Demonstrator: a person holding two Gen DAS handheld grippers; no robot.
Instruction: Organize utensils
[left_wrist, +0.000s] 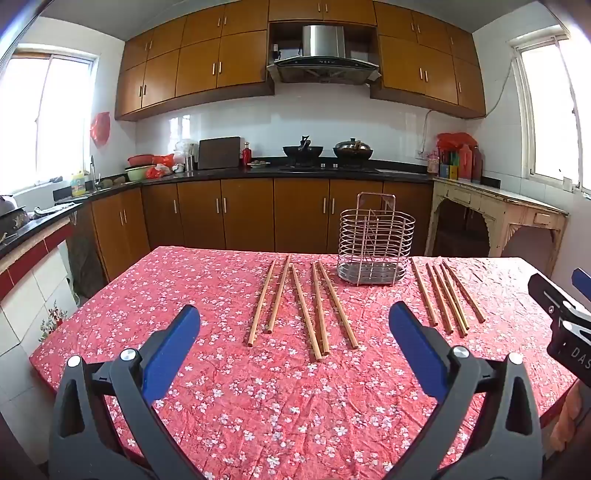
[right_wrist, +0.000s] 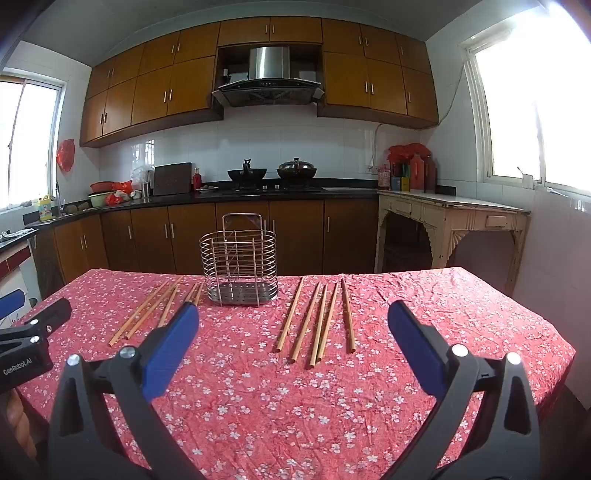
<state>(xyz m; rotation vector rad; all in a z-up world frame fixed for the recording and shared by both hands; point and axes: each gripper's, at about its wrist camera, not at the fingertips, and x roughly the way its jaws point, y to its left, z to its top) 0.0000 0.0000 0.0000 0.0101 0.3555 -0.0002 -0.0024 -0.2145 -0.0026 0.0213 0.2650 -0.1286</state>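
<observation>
Two sets of five wooden chopsticks (left_wrist: 301, 304) (right_wrist: 317, 321) flank an empty oval wire holder (left_wrist: 375, 240) on the floral tablecloth (left_wrist: 277, 398); left gripper (left_wrist: 294, 338) and right gripper (right_wrist: 293, 334) hover spread wide, holding nothing

Your left gripper (left_wrist: 294, 325) is held level and faces straight ahead, its jaws spread wide with nothing between them. The blue pads (left_wrist: 173, 343) angle outward from the black arms, each arm pinned with silver bolts. Your right gripper (right_wrist: 293, 325) matches it: jaws wide apart, blue pads (right_wrist: 415, 343) splayed, nothing gripped. The two sit side by side at about the same height; in the left wrist view the right gripper's black body (left_wrist: 565, 325) shows at the right edge, and in the right wrist view the left gripper's body (right_wrist: 26, 343) shows at the left edge.
</observation>
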